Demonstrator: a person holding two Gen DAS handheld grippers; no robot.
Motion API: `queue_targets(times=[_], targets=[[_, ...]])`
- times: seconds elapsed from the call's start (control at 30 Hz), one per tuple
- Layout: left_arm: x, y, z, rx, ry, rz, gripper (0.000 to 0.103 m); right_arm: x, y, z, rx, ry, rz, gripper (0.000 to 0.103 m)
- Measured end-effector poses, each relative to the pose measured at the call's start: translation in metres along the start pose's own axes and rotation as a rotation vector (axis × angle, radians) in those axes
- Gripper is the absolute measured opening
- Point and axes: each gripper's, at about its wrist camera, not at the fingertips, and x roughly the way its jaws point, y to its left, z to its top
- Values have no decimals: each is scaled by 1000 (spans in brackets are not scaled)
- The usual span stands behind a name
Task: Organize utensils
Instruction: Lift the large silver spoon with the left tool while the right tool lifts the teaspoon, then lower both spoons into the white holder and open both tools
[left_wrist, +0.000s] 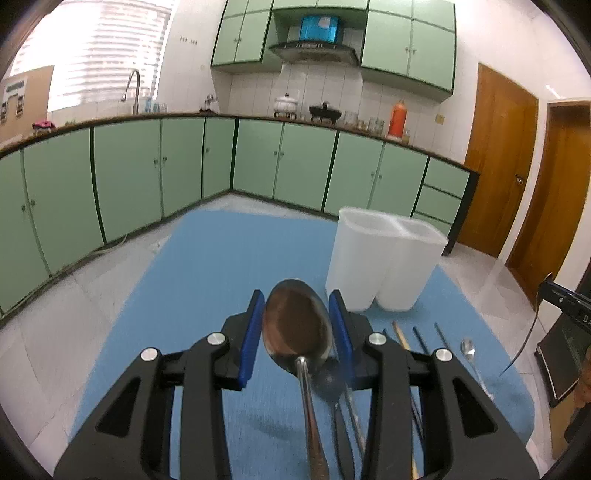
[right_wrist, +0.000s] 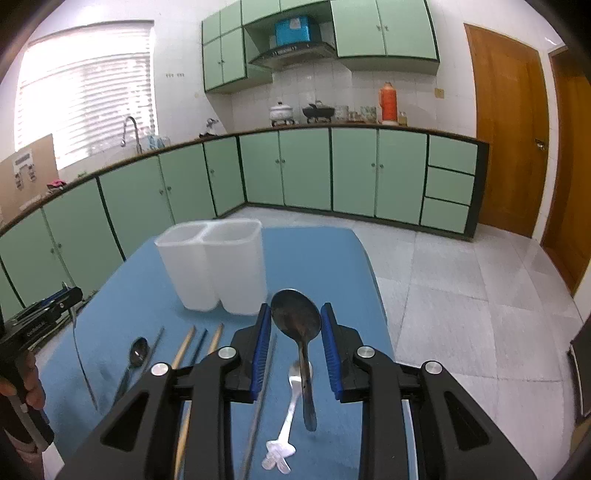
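The left gripper (left_wrist: 297, 325) is gripping a large metal spoon (left_wrist: 297, 325), bowl forward, its jaws narrowed on it. The right gripper (right_wrist: 295, 332) is clamping a second spoon (right_wrist: 295, 317) likewise. At 12 o'clock, a white 2-compartment holder (right_wrist: 214, 266) is standing on the blue mat (right_wrist: 314, 258); chopsticks (right_wrist: 184, 343) and a small spoon (right_wrist: 136, 354) are lying at 9 o'clock.

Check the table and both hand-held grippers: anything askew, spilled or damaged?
Nothing stands out. The white two-compartment holder stands upright on the blue mat; chopsticks and spoons lie in a row. Each hand-held gripper, left and right, holds a spoon bowl-forward.
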Motion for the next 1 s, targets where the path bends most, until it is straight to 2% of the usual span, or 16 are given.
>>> queue_targets(times=[0.37,0.57,0.83,1.0], targets=[[-2,-25,45,30,-135,-31,35,-2,17,45,-42,-90,72,27],[10,-50,92,61,-234,-80,35,15,31,87,-61,-148,127,27],[57,-83,152,70,-362,-106,35,56,47,140,-60,-214,180,27],[97,-94,160,81,-373,-92,35,96,50,147,-42,-194,196,27]])
